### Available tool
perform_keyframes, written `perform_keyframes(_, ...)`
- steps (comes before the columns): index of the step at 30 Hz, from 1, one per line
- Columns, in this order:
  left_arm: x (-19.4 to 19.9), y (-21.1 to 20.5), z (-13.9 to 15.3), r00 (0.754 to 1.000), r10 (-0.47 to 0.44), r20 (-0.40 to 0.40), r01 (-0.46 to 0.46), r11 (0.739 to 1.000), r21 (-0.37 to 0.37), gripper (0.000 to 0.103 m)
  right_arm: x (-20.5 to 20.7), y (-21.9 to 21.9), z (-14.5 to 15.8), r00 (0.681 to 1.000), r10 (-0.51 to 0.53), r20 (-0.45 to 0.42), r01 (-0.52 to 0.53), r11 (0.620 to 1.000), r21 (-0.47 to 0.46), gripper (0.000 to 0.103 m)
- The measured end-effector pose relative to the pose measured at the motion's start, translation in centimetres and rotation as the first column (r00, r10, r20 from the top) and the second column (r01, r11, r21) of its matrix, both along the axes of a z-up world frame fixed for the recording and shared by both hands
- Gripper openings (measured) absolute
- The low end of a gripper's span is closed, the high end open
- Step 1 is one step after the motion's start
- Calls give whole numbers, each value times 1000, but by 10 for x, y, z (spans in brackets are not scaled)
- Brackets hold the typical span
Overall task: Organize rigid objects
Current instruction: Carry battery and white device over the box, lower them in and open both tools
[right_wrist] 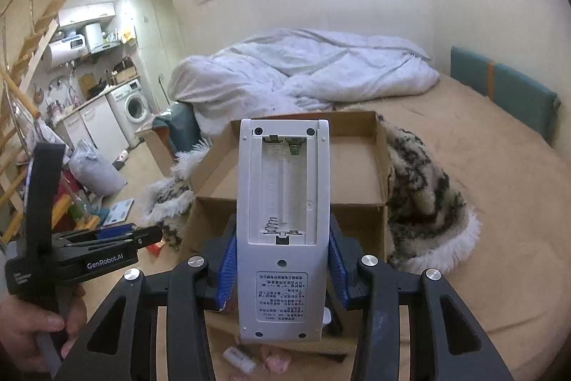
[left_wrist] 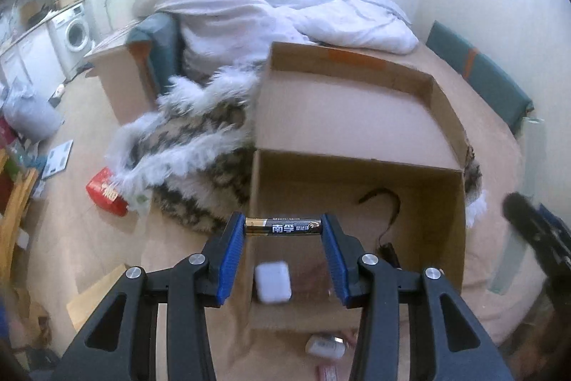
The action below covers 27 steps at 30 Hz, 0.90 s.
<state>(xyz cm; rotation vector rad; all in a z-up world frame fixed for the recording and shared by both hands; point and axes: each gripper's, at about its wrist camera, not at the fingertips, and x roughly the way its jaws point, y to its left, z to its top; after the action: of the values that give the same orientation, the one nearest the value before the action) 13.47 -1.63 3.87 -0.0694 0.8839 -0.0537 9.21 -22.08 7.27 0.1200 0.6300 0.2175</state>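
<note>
- the left gripper (left_wrist: 283, 226) is clamped on a black and gold battery (left_wrist: 283, 226), held crosswise, one end against each blue pad, level between the fingertips.
- the battery hangs above the near compartment of an open cardboard box (left_wrist: 357, 163) sitting on the bed (left_wrist: 499, 188).
- down in that compartment i can see a small white case (left_wrist: 273, 281) on the box floor, and a dark curved cable (left_wrist: 387, 206) with a black plug towards the right wall.
- the box's far compartment looks bare from here.
- the right gripper (right_wrist: 282, 256) is closed on the sides of a white remote control (right_wrist: 283, 224), held upright with its back to the camera.
- the remote's battery bay is uncovered; the spring and metal contacts show and no cells are in it.
- the remote is held up in front of the same box (right_wrist: 357, 166).
- at the left of the right wrist view, a hand (right_wrist: 32, 327) grips the handle of the other gripper (right_wrist: 150, 234), seen side on.
- a shaggy patterned throw (left_wrist: 192, 152) is bunched against the box, spilling off the bed edge.
- a crumpled white duvet (left_wrist: 271, 6) lies beyond the box.
- a small white object (left_wrist: 324, 345), blurred, lies on the bed just in front of the box.
- a red packet (left_wrist: 105, 191) sits on the floor beside the throw.
</note>
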Motion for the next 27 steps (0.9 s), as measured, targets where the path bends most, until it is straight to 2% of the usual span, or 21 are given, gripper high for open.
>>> perform_keyframes(4,25,-16,-27,999,-25,-33,26,999,22,40,29,0,-28,997,-20,-78,22,1000,20,46)
perform_keyframes(7,33,-24,-43,998,-54,-27,55,998,34,40,44,-1,-51,988,-34,-148,38,999,25,46)
perform_keyframes(10,36,-32,-59,996,-81,-32,83,994,71,40,59,-2,-75,965,-39,-261,58,996,64,46)
perform_keyframes(13,43,-35,-74,993,-88,-84,94,993,67,40,73,1,-99,929,-45,-368,74,995,65,46)
perform_keyframes(15,48,-35,-81,989,-89,-117,98,992,74,40,78,4,-112,912,-40,-407,71,996,62,46)
perform_keyframes(19,55,-32,-92,982,-83,-170,92,995,49,40,81,9,-128,893,-38,-449,52,999,18,46)
perform_keyframes(27,51,-39,-109,970,-90,-224,106,993,58,40,79,6,-145,862,-55,-503,58,998,-10,46)
